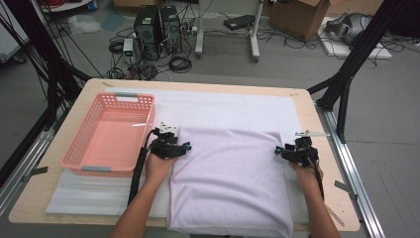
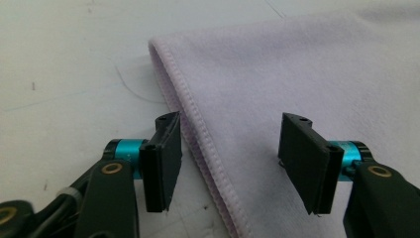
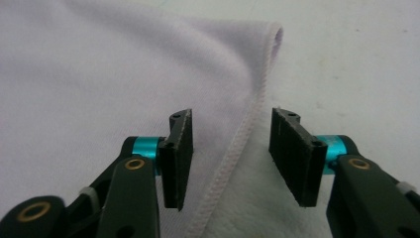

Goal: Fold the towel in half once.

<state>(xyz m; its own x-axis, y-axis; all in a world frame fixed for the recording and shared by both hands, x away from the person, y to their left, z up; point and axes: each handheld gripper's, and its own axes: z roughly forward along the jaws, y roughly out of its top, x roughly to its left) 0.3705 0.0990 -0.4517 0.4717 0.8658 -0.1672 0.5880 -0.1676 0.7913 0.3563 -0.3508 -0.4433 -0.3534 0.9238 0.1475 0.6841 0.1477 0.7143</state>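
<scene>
A pale lilac towel (image 1: 229, 178) lies folded flat in the middle of the table and hangs a little over the front edge. My left gripper (image 1: 173, 144) is at its far left corner, open, its jaws astride the stitched left hem (image 2: 195, 129). My right gripper (image 1: 296, 148) is at the far right corner, also open, with the right hem (image 3: 242, 139) running between its jaws. Neither pair of jaws has closed on the cloth. In the left gripper view the towel (image 2: 277, 74) spreads to the right; in the right gripper view the towel (image 3: 109, 74) spreads to the left.
An empty pink plastic basket (image 1: 111, 134) stands on the left of the table, close to my left hand. A white mat (image 1: 223, 106) covers the wooden tabletop (image 1: 317, 124). Black frame struts rise at both sides; computers and cables lie on the floor beyond.
</scene>
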